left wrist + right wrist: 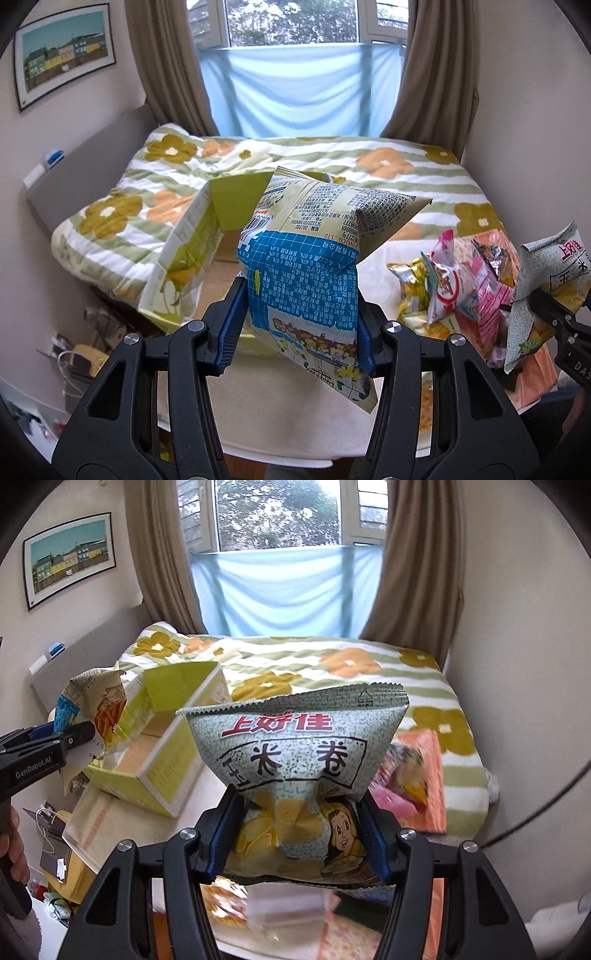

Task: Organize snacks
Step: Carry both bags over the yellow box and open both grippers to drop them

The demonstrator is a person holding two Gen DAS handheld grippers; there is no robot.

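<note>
1. Left hand-held gripper: blue pads clamped on a puffy blue-and-cream snack bag, back side with printed text facing the camera. Bag is in the air, tilted, clear of the desk.
2. Right hand-held gripper: pads pinching the lower part of a pale green speckled corn-roll snack bag, red logo and cartoon face toward the camera, serrated top edge up. Also held above the desk.
3. Each gripper shows in the other's view: the right one at the right edge of the left view, the left one at the left edge of the right view, with a person's hand on its grip.
4. Open yellow-green cardboard box sits on the desk left of both bags, flaps up, interior looks bare where visible.
5. Pile of remaining snack packets on the right side of the desk: yellow, pink and white wrappers, on an orange-pink surface.
6. Behind the desk: bed with a flower-pattern striped blanket, then brown curtains, a window with blue cloth, and a framed picture on the left wall.
</note>
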